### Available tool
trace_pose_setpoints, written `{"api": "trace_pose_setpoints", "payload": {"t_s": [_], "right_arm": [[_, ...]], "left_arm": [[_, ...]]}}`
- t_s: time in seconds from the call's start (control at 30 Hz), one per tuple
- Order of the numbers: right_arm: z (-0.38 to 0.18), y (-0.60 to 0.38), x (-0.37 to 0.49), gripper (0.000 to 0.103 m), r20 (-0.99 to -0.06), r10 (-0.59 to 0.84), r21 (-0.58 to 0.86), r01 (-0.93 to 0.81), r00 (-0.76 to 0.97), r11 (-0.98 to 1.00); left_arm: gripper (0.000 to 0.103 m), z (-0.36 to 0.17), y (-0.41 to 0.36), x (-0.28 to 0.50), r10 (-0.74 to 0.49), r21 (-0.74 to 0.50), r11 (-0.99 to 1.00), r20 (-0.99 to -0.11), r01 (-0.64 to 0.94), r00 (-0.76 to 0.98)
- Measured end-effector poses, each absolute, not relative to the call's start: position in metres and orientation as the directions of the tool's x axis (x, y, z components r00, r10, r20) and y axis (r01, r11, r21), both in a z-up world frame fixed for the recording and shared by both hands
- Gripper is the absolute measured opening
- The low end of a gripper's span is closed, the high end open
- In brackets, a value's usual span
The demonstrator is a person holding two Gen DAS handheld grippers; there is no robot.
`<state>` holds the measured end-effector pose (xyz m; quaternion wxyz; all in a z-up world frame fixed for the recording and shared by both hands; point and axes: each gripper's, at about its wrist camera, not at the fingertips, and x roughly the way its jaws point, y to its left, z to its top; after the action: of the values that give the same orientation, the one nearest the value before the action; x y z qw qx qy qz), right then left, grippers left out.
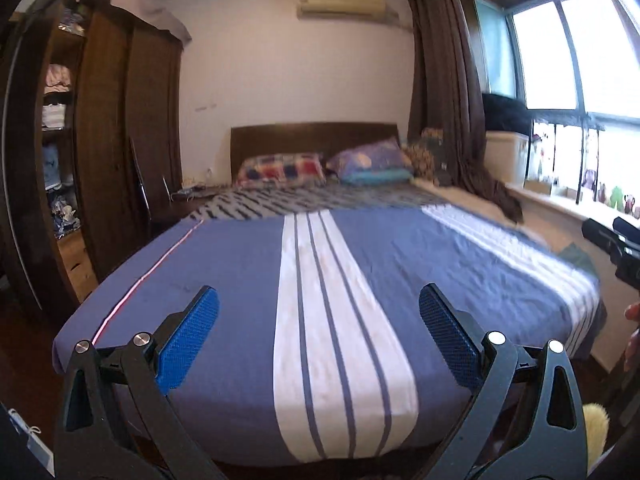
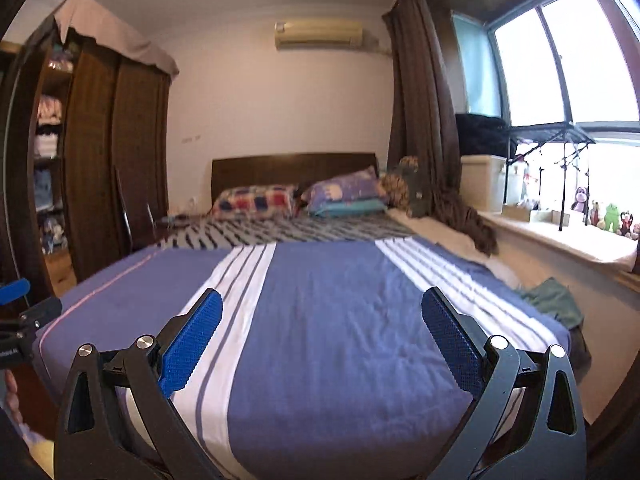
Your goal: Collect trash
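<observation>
Left gripper and right gripper level over blue striped bed; jaws wide apart, empty; pillows at 12 o'clock.

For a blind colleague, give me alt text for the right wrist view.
The right gripper is open and empty, pointing over a bed with a blue, white-striped cover. Two pillows lie at the headboard; a green cloth lies at its window side.

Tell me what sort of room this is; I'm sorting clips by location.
A bedroom: a made bed with pillows against a headboard, and an open wardrobe stacked with clothes.
</observation>
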<state>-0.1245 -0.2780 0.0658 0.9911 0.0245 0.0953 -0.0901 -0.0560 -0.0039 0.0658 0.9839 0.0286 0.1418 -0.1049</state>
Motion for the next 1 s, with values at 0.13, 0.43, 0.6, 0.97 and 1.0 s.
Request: {"api": "trace_pose_setpoints", "payload": {"t_s": [0.13,0.43,0.6,0.97,1.0], "right_arm": [[0.072,-0.272,-0.131,0.100,-0.202,-0.208,0.008,0.214,0.957,0.977],[0.075,-0.253,-0.145,0.100,-0.202,-0.234,-0.020,0.235,0.951,0.972],[0.077,-0.254,-0.146,0.100,-0.189,-0.227,-0.007,0.230,0.955,0.973],[0.078,-0.252,-0.145,0.100,-0.187,-0.216,0.003,0.220,0.958,0.975],[0.078,-0.253,-0.145,0.100,-0.186,-0.217,0.004,0.221,0.958,0.975]], "left_arm": [[0.095,0.075,-0.004,-0.066,-0.192,0.004,0.980,-0.261,0.200,0.946],[0.095,0.072,0.000,-0.083,-0.199,-0.001,0.978,-0.266,0.206,0.943],[0.095,0.076,0.001,-0.087,-0.190,0.001,0.981,-0.256,0.196,0.948],[0.095,0.078,0.004,-0.088,-0.189,0.001,0.981,-0.249,0.195,0.950],[0.095,0.078,0.005,-0.088,-0.188,-0.001,0.981,-0.248,0.194,0.950]]}}
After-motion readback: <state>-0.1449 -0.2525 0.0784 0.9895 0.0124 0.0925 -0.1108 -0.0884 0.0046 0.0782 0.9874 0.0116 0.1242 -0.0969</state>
